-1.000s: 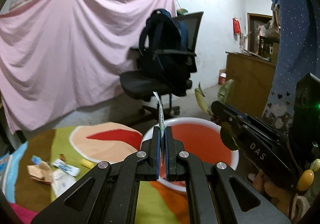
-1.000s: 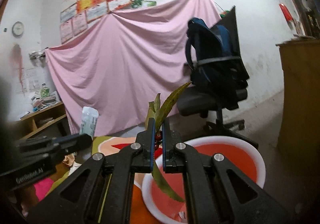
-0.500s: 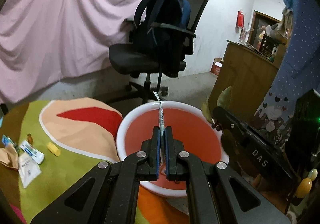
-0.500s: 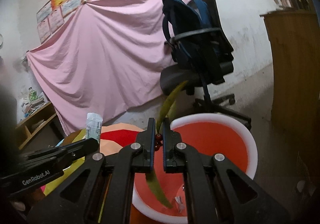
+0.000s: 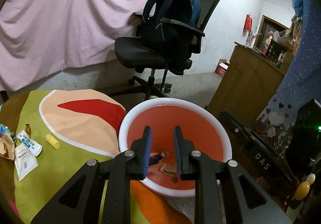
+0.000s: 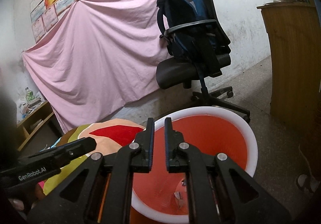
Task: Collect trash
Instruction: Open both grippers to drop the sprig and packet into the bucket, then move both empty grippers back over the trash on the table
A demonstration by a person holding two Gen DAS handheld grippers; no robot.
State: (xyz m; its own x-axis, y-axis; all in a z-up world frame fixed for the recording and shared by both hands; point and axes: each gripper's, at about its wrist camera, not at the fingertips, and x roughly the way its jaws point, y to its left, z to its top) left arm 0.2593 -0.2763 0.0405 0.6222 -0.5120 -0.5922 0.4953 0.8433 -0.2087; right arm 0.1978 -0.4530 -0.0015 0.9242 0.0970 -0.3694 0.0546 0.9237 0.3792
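A red basin with a white rim (image 5: 128, 121) (image 6: 251, 137) stands beside the table's edge, with scraps of trash (image 5: 163, 163) lying on its bottom. My left gripper (image 5: 162, 133) hangs over the basin; its jaws are opening and nothing is between them. My right gripper (image 6: 159, 123) is also above the basin, jaws opening, the gap between its fingers empty. More trash lies on the colourful tablecloth (image 5: 66, 155) at the left: white wrappers (image 5: 25, 160), a blue-and-white tube (image 5: 30, 142), a yellow piece (image 5: 52, 141) and crumpled brown paper (image 5: 7, 145).
A black office chair (image 5: 158, 51) with a dark blue backpack (image 5: 170, 13) stands behind the basin, in front of a pink sheet (image 5: 70, 19). A wooden cabinet (image 5: 246, 83) is to the right. In the right wrist view a low shelf (image 6: 32, 117) sits far left.
Both grippers moved down over the basin and opened. The thin wrapper has left the left gripper, and the green leaf with red berries has left the right gripper.
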